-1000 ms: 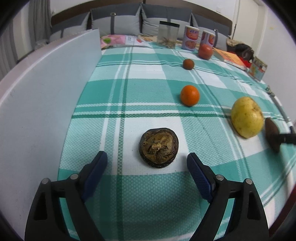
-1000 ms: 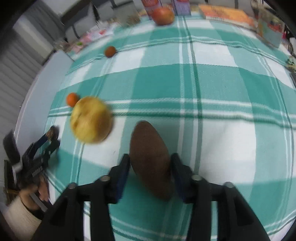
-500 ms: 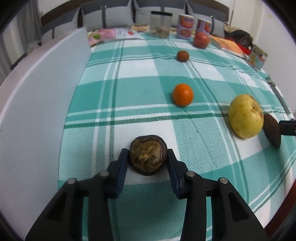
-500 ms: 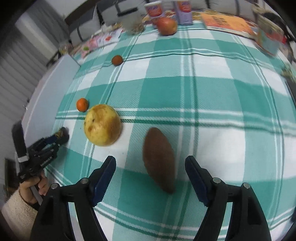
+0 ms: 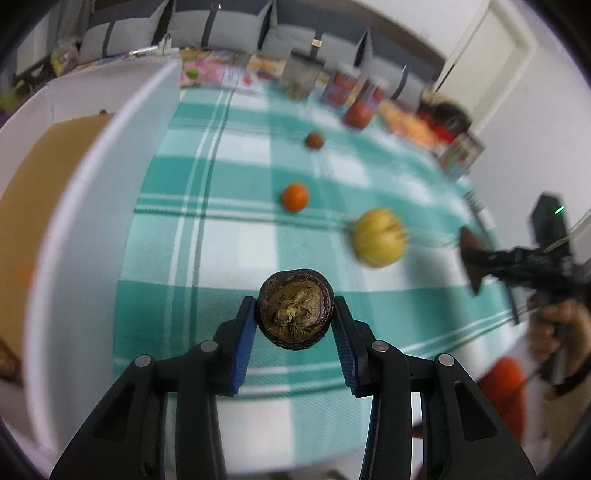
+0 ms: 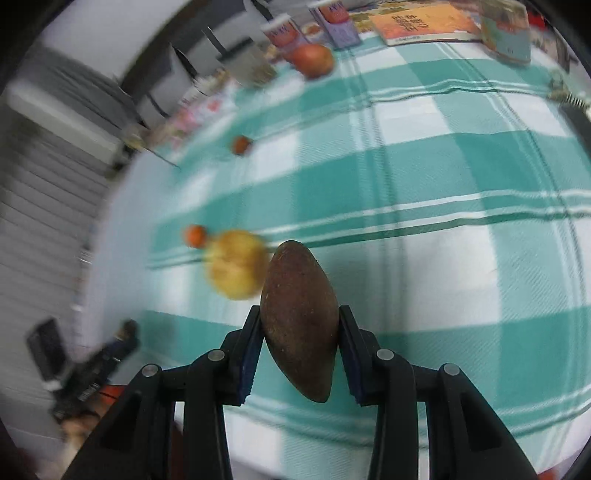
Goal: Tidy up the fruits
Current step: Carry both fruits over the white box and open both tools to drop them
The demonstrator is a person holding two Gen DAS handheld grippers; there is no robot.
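My left gripper [image 5: 294,325] pinches dark wrinkled fruit [image 5: 294,313]: light, brittle-skinned. My right gripper [image 6: 300,345] pinches brown oval fruit [image 6: 299,319] at mid-girth: firm, smooth.

- tabletop [image 6: 461,184] under a teal-and-white checked cloth
- yellow fruit [image 5: 378,238], small orange [image 5: 294,196], brown fruit [image 5: 314,140] lying apart on it
- red fruit [image 6: 313,60], cartons [image 6: 282,32], book [image 6: 421,18] at its far edge
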